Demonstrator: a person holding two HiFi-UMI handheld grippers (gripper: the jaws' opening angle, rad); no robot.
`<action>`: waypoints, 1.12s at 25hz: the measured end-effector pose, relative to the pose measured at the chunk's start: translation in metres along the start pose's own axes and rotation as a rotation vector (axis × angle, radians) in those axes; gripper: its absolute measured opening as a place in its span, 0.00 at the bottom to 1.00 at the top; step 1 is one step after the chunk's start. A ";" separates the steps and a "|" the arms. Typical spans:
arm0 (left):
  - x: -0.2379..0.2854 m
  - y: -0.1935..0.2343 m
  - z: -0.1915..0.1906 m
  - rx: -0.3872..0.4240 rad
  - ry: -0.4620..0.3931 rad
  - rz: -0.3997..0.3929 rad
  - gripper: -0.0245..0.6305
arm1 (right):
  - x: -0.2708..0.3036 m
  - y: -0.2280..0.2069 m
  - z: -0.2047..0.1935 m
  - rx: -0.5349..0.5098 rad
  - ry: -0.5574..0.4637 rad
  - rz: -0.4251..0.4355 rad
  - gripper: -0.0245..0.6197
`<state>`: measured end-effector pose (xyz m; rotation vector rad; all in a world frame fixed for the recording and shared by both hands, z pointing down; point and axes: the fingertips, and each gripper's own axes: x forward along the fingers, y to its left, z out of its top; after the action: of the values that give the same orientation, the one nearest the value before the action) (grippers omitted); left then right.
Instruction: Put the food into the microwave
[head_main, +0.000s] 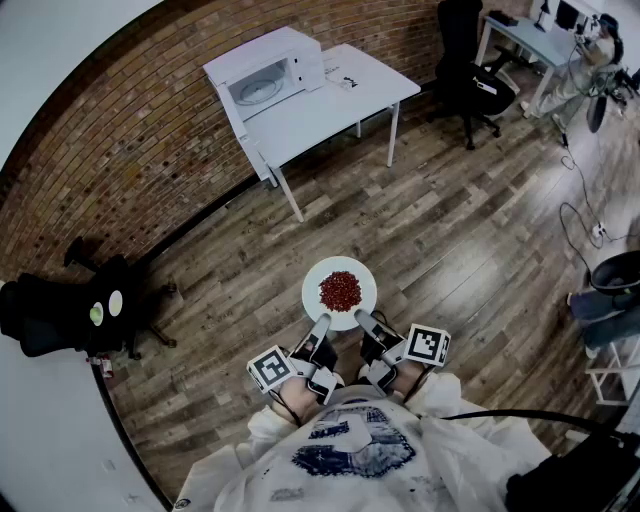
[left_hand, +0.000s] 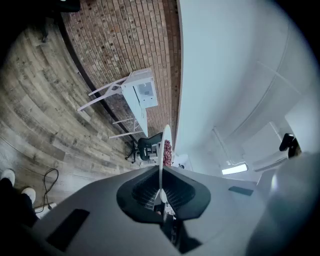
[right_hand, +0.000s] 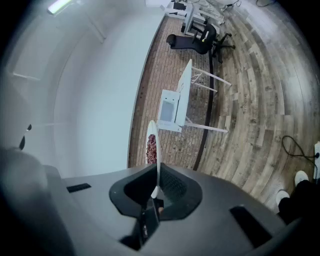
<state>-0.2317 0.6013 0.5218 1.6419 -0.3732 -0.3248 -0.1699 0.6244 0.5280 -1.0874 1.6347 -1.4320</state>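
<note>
The left claw and right claw each clenched the rim of the plate of red food, held over the floor, well apart from the microwave. The carry looked to be in hand. The next move probably called for walking over and sliding the plate in level through the open door.

Glossy white plate; worn wood floor; rough brick wall.

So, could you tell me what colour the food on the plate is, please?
Dark red food on a white plate; the head view shows it best.
</note>
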 end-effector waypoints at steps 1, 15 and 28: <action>0.000 0.000 -0.001 -0.009 -0.002 0.000 0.07 | -0.002 -0.002 0.000 -0.005 -0.001 -0.013 0.07; 0.012 -0.005 -0.015 0.007 -0.008 -0.017 0.07 | -0.017 -0.004 0.014 -0.012 -0.011 -0.033 0.07; 0.042 0.023 0.016 -0.035 0.016 0.011 0.07 | 0.015 -0.031 0.038 0.002 -0.009 -0.102 0.07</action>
<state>-0.2020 0.5666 0.5431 1.6072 -0.3624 -0.3085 -0.1370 0.5938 0.5530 -1.1897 1.5912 -1.4911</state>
